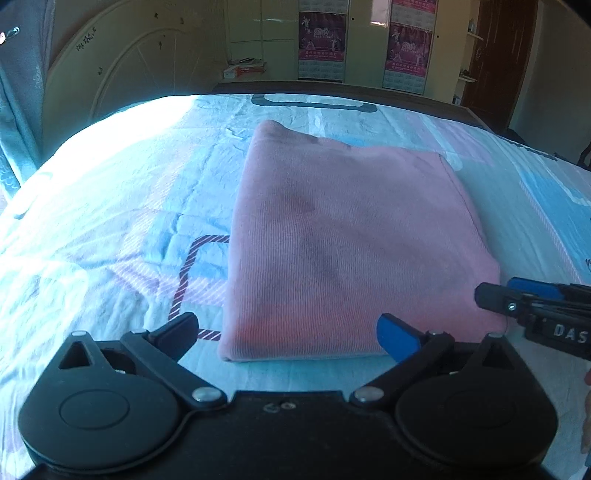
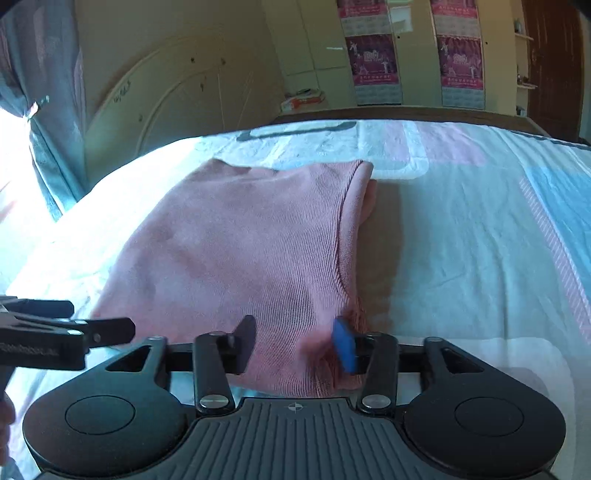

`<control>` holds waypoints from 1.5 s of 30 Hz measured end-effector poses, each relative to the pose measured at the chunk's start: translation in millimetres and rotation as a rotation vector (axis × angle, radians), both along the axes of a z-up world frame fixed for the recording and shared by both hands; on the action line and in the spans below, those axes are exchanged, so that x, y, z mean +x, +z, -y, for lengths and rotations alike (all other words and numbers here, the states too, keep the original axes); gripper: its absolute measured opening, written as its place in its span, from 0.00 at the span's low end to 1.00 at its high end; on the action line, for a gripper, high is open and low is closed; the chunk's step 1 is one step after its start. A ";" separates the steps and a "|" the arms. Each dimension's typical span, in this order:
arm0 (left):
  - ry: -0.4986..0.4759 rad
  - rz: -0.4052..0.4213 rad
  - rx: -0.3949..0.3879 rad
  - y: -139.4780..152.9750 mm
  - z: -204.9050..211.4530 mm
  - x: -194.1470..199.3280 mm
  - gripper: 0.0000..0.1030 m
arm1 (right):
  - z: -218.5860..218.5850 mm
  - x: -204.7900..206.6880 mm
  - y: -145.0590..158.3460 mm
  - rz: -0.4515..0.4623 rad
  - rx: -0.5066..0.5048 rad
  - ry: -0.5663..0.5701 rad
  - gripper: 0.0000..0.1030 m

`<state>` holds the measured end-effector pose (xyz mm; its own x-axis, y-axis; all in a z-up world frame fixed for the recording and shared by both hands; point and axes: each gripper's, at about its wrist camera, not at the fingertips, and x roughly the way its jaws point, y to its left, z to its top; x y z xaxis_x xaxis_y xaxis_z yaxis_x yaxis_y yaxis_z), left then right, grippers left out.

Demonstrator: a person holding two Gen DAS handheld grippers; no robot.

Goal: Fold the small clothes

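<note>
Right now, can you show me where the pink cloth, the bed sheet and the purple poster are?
pink cloth [image 1: 343, 236]: left wrist view, middle of its folded top.
bed sheet [image 2: 480, 240]: right wrist view, bare blue patch beside the cloth.
purple poster [image 1: 322, 35]: left wrist view, its printed face.

A: What's lying there rn?

B: One pink ribbed-knit garment [image 1: 343, 240], folded into a rough rectangle, lying flat on the bed.

A: Where's it sitting in the left wrist view?

B: It's filling the centre, w/ its near edge running low toward 6 o'clock and its far corner pointing to 11 o'clock.

A: And in the right wrist view?

B: The pink garment [image 2: 236, 251] is stretching from 6 up to 11 o'clock. Its right edge is showing stacked layers, top layer's hem curling over. Darker blotches are showing on the fabric.
</note>
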<state>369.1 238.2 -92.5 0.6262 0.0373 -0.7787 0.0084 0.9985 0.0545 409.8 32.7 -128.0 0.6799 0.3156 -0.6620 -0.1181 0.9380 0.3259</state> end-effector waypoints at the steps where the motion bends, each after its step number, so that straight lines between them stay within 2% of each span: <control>1: 0.005 0.014 0.016 4.8 1.5 -5.9 0.99 | 3.4 -8.3 7.0 0.011 0.024 -0.003 0.53; 3: -0.007 0.048 0.011 18.9 3.5 -20.5 1.00 | 9.8 -24.4 19.6 0.025 0.054 -0.005 0.54; 6: -0.028 0.091 -0.016 39.4 7.3 -45.2 1.00 | 20.4 -50.5 37.1 0.023 0.104 0.010 0.63; 13: -0.072 0.170 0.015 74.1 29.7 -110.2 1.00 | 32.2 -120.5 72.2 0.072 0.141 0.049 0.74; 17: -0.056 0.196 0.012 88.3 40.0 -149.6 0.99 | 36.4 -155.0 85.8 0.084 0.187 0.056 0.81; 20: -0.034 0.218 0.013 99.6 46.3 -179.2 0.99 | 36.6 -183.4 98.2 0.096 0.208 0.055 0.90; 23: -0.029 0.220 -0.011 111.9 49.9 -207.8 0.99 | 32.9 -217.7 116.2 0.119 0.184 0.054 1.00; 27: -0.001 0.248 0.021 124.7 53.9 -243.0 0.99 | 21.6 -259.4 143.6 0.163 0.062 0.042 1.00; 31: -0.009 0.242 0.028 132.9 54.6 -266.2 0.99 | 16.2 -296.4 162.9 0.256 -0.030 -0.025 1.00; 34: 0.004 0.251 0.018 138.4 51.1 -280.6 1.00 | 14.1 -314.0 169.3 0.302 -0.055 -0.061 1.00; 38: 0.024 0.265 0.014 144.6 45.1 -293.8 1.00 | 8.4 -323.6 170.2 0.314 -0.092 -0.072 1.00; 45: 0.048 0.276 0.010 150.2 39.9 -310.9 1.00 | 5.8 -334.7 171.4 0.326 -0.080 -0.068 1.00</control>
